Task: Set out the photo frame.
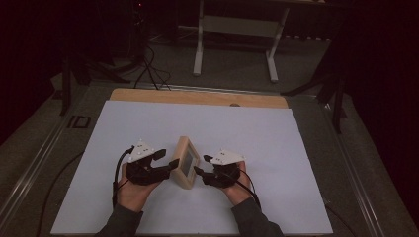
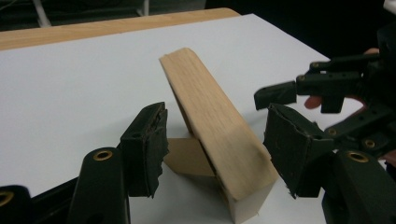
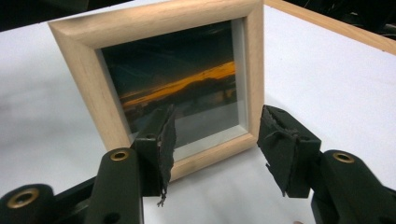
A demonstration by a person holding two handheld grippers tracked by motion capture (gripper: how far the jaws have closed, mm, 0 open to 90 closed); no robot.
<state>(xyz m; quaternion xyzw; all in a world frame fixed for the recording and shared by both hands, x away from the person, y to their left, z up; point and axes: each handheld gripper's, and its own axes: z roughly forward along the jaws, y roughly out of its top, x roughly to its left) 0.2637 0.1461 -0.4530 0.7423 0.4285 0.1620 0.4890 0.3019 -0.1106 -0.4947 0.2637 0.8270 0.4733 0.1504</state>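
Table (image 1: pixel 148 207) comes first, its white sheet carrying a small wooden picture frame (image 1: pixel 187 162) near the front middle, propped upright on its back stand (image 2: pixel 187 156) so the sunset photo (image 3: pixel 187 88) faces our right side. We keep the left gripper (image 1: pixel 170 164) behind the frame with its jaws spread wide on either side of the wooden edge, pressing nothing, seemingly so that the frame rests on its own stand. Our right gripper (image 1: pixel 199 171) waits just before the glass, jaws likewise released and apart from the frame, probably ready to steady it.
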